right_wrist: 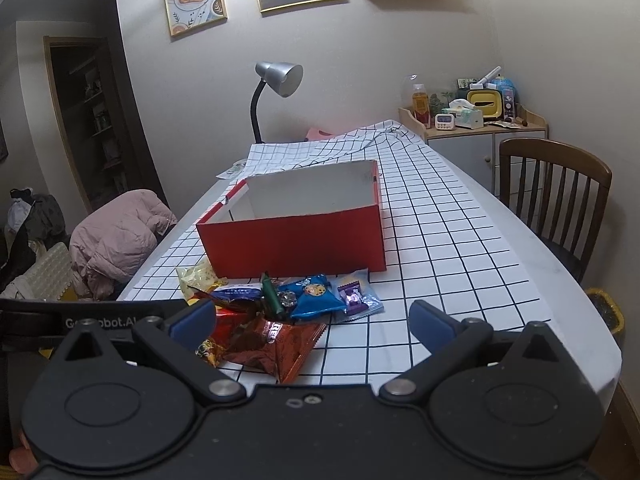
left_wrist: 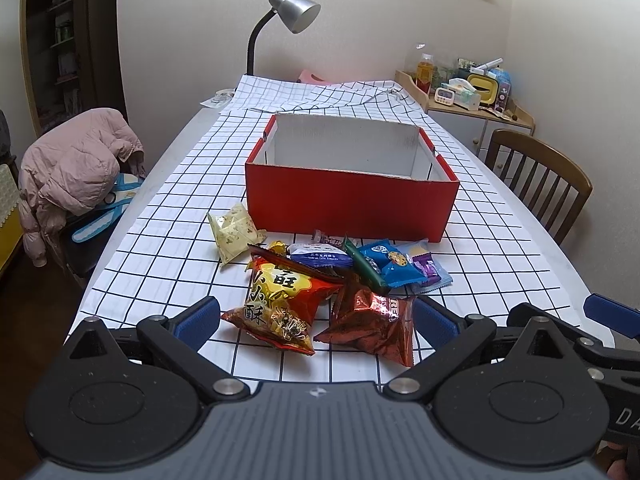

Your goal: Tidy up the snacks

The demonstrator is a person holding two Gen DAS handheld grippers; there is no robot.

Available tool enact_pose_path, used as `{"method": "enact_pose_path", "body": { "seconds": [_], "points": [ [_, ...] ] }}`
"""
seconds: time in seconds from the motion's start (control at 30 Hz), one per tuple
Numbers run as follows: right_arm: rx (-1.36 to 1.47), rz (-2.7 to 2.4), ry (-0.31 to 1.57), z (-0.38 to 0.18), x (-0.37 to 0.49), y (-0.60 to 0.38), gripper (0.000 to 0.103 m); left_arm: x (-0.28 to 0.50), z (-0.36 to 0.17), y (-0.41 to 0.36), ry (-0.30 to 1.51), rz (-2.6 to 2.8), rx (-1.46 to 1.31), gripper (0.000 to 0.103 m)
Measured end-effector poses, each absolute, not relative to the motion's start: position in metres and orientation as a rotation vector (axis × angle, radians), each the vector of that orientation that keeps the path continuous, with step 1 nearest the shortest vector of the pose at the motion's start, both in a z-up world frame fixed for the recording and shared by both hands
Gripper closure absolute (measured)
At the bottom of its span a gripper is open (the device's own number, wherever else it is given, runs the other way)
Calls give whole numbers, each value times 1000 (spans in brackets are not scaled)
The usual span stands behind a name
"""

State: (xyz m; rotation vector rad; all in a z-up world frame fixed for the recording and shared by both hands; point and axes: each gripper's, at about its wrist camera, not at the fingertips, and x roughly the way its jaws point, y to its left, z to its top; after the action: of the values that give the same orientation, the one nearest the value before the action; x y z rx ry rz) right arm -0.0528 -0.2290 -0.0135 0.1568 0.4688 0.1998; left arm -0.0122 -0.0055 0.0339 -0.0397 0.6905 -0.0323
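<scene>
A long white table (left_wrist: 532, 236) covered by a white cloth with a black grid (left_wrist: 176, 216) carries an open red cardboard box with a white inside (left_wrist: 348, 204), set across the middle of the table, nothing visible inside it. Just in front of the box, toward the near edge, lies a loose heap of snack packets. A pale cream packet (left_wrist: 234, 232) sits at the heap's left, almost touching the box's near left corner. A red and yellow crinkly bag with Chinese characters (left_wrist: 280, 300) and a shiny copper-red foil bag (left_wrist: 372, 320) lie nearest the near edge, side by side and touching. Behind them sit a dark blue and white wrapper (left_wrist: 320, 256), a green stick-shaped packet (left_wrist: 362, 268), a bright blue cookie packet (left_wrist: 394, 264) and a light blue sachet with a purple sweet printed on it (left_wrist: 426, 270).

The left gripper (left_wrist: 316, 316) hovers low over the near edge, its jaws spread wide on either side of the two front bags, holding nothing. The right gripper (right_wrist: 312, 322) hangs beside it, to the right, jaws equally wide and empty, the foil bag (right_wrist: 276, 344) between its blue pads (right_wrist: 430, 322).

A silver gooseneck desk lamp (left_wrist: 294, 12) stands at the far end, and a brown wooden chair (left_wrist: 536, 176) stands along the right edge.
</scene>
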Motion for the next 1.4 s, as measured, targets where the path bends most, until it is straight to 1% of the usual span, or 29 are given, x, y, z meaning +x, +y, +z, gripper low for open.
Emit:
{"method": "enact_pose_path", "body": {
  "seconds": [0.5, 0.93, 1.07, 1.3, 1.4],
  "points": [
    [136, 203, 439, -10, -52, -225, 0, -11, 33, -4, 689, -40, -45, 0],
    [125, 218, 459, -17, -27, -217, 1, 13, 20, 14, 700, -21, -77, 0],
    [130, 213, 497, -29, -14, -217, 4, 23, 10, 23, 708, -13, -77, 0],
    [122, 228, 591, -56, 13, -213, 14, 40, -14, 31, 734, -44, -85, 0],
    [94, 259, 614, -65, 20, -207, 16, 46, -23, 30, 748, -57, -76, 0]
  ]
}}
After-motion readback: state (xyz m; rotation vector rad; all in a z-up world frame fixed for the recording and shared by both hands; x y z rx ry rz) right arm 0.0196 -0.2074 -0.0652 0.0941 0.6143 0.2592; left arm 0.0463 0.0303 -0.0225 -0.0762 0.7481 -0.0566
